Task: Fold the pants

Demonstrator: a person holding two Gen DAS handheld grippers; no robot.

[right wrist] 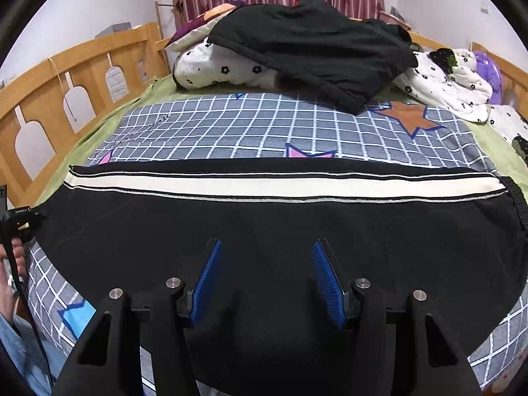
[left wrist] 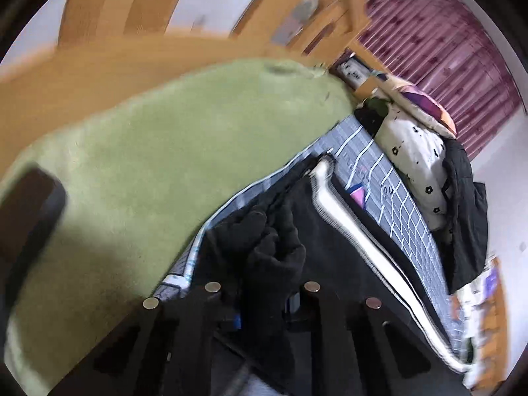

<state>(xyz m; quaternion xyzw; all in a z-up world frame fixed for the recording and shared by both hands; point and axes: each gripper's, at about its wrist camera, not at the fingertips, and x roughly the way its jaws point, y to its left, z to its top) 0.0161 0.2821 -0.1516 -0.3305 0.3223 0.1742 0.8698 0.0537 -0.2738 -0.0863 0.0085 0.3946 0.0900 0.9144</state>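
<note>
At the far left of the right wrist view, your left gripper sits at the left end of the black pants, with your hand just below it. In the left wrist view that same gripper is clenched on a bunched fold of the pants: the black cloth rises in a ridge straight between its two fingers, which stand close together. To the left of that bunch lies the green blanket, and behind it the wooden bed rail. To the right, the pants' white side stripe runs away from the gripper across the checked sheet.

In the right wrist view the pants lie spread flat across the bed, the white stripe along their far edge and the elastic waistband at the right end. Your right gripper is over the near middle of the cloth, released: its blue pads stand well apart with only flat black fabric showing between them, nothing pinched. Whether the fingertips touch the cloth, you cannot tell from here. Beyond the pants the checked sheet carries on to a heap of dark clothing and a flowered quilt further right.
</note>
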